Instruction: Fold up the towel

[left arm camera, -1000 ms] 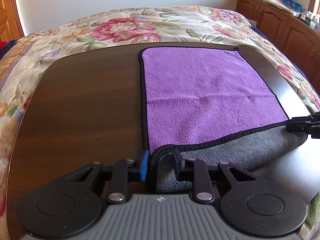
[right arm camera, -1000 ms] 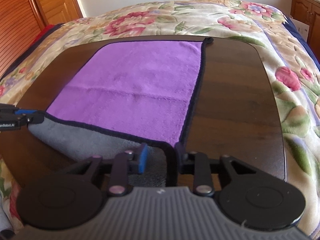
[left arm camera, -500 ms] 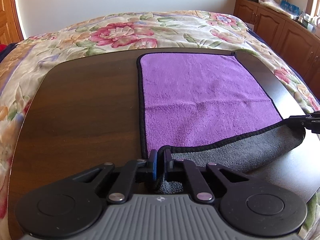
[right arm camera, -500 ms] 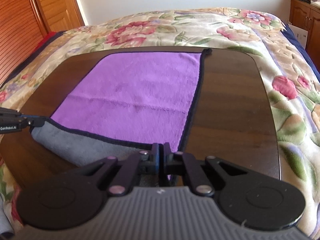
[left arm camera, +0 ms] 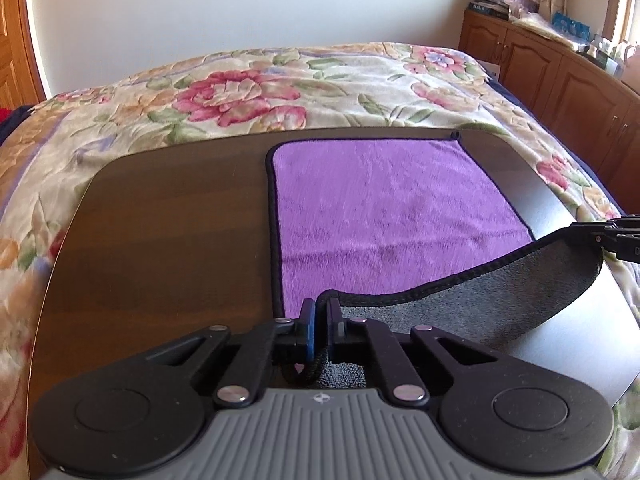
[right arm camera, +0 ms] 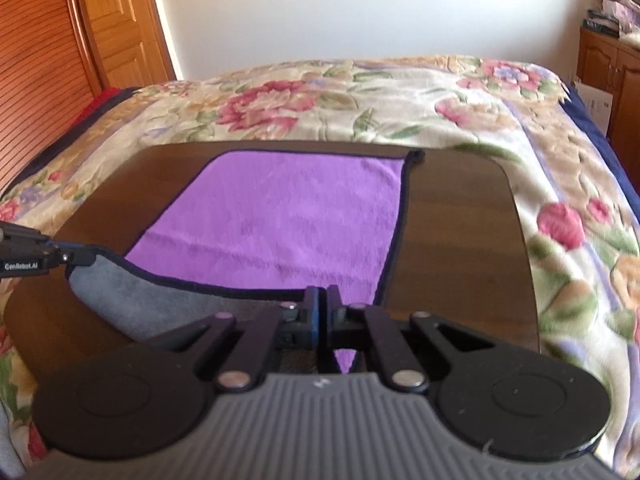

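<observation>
One towel (left arm camera: 384, 216), purple on top and grey underneath with a dark bound edge, lies on one dark wooden bench (left arm camera: 160, 248), and two grippers hold it. The left gripper (left arm camera: 319, 314) has its fingers pressed narrow on the towel's near left corner; the right gripper (right arm camera: 323, 304) has its fingers pinched together on the near right corner. Both corners are raised off the bench, so the near edge curls up and shows its grey underside (left arm camera: 480, 304), sagging between the two grips. The far edge of the towel lies flat, close to the bench's far rim, with a small loop tag (right arm camera: 418, 155) at the far right corner.

Bare bench stretches wide to the left of the towel, and a narrower strip runs along its right side (right arm camera: 460, 240).

The bench sits on a bed covered by a floral bedspread (left arm camera: 248, 96). Beyond it stands a plain pale wall. Wooden cabinets (left arm camera: 560, 76) with clutter on top line the right side of the room, and a wooden door (right arm camera: 120, 28) stands to the left.
</observation>
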Demonstrator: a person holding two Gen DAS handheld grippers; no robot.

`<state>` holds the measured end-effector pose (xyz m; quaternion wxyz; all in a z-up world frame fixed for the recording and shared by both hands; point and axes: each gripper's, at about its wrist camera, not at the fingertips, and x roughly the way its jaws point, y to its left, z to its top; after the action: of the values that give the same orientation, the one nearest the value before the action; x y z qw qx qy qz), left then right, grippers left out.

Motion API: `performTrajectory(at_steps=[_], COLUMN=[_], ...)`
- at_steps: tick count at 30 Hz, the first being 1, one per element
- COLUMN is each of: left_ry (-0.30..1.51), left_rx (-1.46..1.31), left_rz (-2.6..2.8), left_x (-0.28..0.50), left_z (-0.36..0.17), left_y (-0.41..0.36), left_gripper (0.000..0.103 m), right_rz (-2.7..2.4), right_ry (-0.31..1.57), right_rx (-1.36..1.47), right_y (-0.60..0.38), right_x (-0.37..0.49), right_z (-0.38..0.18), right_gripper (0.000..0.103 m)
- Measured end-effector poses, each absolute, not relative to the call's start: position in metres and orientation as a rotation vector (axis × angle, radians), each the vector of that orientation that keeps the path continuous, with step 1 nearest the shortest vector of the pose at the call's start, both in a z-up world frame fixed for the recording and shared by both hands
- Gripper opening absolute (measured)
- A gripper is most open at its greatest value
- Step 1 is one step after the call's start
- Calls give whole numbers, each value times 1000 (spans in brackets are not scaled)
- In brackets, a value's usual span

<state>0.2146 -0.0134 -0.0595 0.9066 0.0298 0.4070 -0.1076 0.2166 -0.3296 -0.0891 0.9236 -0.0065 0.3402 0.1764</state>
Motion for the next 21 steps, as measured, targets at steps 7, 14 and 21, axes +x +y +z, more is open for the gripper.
performTrajectory(at_steps=[7, 14, 21], left_ry=[836, 830, 824], left_rx=[90, 101, 114], left_rz=[-210, -196, -190], left_x=[230, 242, 254], left_z=[-52, -44, -40], left_y=[-14, -14, -17], left_gripper=[2, 2, 2], right_rz=[373, 376, 383], right_ry=[662, 642, 617], right_rx=[-38, -48, -57], right_y=[-327, -328, -326], right_x=[231, 240, 251], right_z=[-78, -74, -66], right_gripper=[4, 4, 4])
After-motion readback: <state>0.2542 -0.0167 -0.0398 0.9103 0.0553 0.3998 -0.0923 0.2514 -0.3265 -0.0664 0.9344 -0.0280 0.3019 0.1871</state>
